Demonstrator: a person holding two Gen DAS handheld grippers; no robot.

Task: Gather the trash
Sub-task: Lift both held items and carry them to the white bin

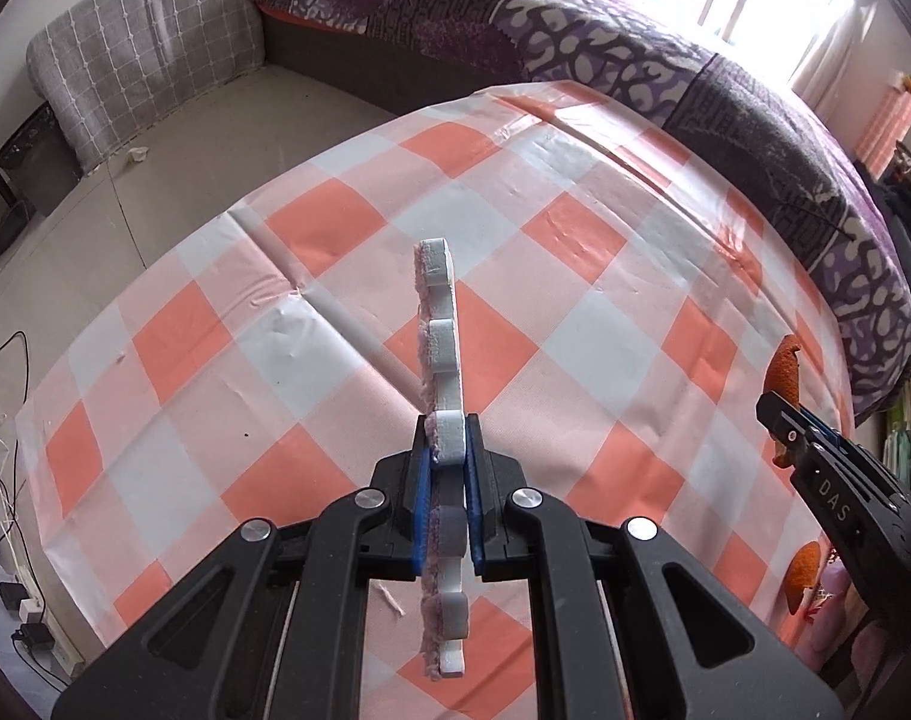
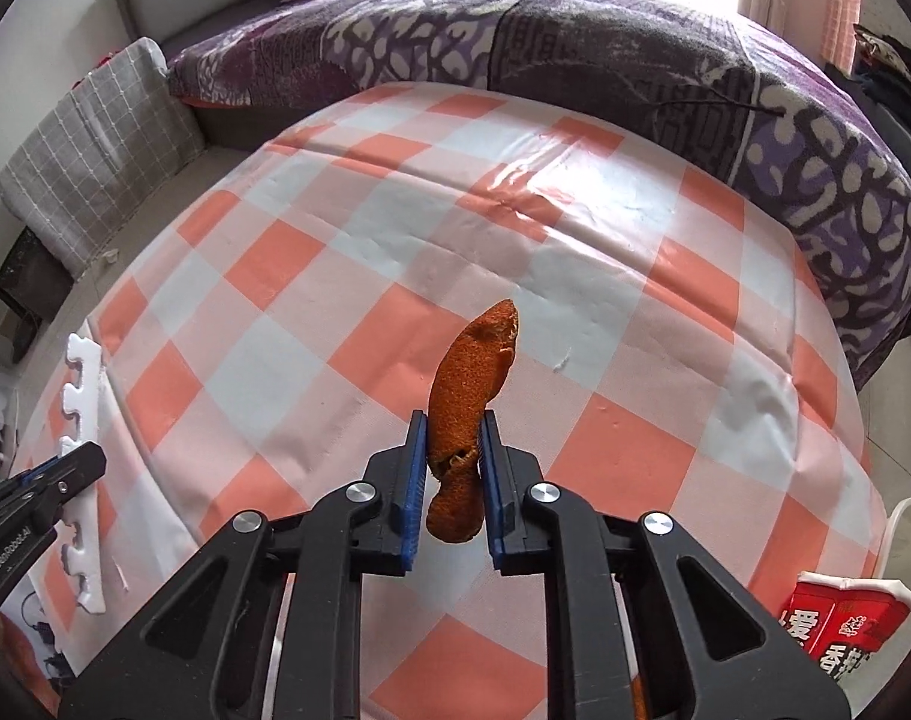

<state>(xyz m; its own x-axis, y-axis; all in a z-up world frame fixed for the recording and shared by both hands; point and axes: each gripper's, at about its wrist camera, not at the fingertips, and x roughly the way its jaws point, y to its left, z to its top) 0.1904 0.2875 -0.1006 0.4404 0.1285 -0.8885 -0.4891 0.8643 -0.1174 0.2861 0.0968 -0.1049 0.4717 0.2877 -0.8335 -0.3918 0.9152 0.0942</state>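
Both pairs of fingers are clamped on trash above the desk (image 1: 311, 276), which is covered with an orange, pink and white checked cloth. Left gripper (image 1: 449, 450) has its blue-padded fingers (image 1: 420, 480) pressed on a white foam strip (image 1: 440, 324) with a toothed, puzzle-mat edge and a fuzzy pinkish face; the strip stands on edge and runs from below the fingers up well past their tips. Right gripper (image 2: 453, 450) has its fingers (image 2: 416, 462) closed on an orange peel (image 2: 467, 384), a curled piece whose pointed end sticks out beyond the tips while its lower end hangs between the pads. In the left wrist view the right gripper shows at the right edge with the peel, and another orange piece (image 1: 806, 576) lies near the desk's edge below it. A red and white carton (image 2: 839, 624) sits low at the right in the right wrist view. Behind the desk stretches a bed with a purple patterned blanket (image 2: 575, 36), with a grey checked cushion (image 1: 149, 42) to its left.
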